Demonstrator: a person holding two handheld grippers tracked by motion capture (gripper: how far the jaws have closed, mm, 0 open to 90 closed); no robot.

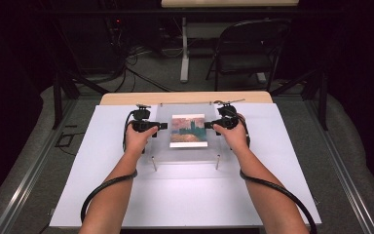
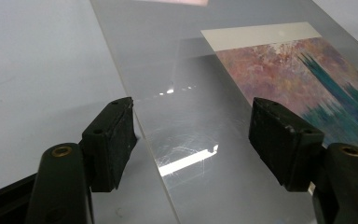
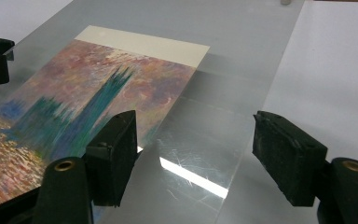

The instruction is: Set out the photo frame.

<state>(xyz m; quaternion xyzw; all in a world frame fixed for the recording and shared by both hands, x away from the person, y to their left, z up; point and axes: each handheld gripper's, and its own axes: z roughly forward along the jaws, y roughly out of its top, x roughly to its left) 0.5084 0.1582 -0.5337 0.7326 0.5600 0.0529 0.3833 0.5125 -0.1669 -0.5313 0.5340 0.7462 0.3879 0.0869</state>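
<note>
the clear sheet (image 1: pixel 187 132) over the print (image 1: pixel 189 130) looks stiff, slick and scratchable, so each open hand-held gripper, left (image 1: pixel 159 126) and right (image 1: pixel 208 125), should pinch a side edge.

The painted print (image 2: pixel 307 79) is cut off by the right edge in the left gripper view, and by the left and bottom edges in the right gripper view. The clear acrylic sheet (image 3: pixel 242 70) is cropped by the frame in both gripper views. In the high view, the small fittings (image 1: pixel 217 161) at the sheet's corners cannot be identified, and the white board (image 1: pixel 185 200) is cut by the bottom edge.
</note>
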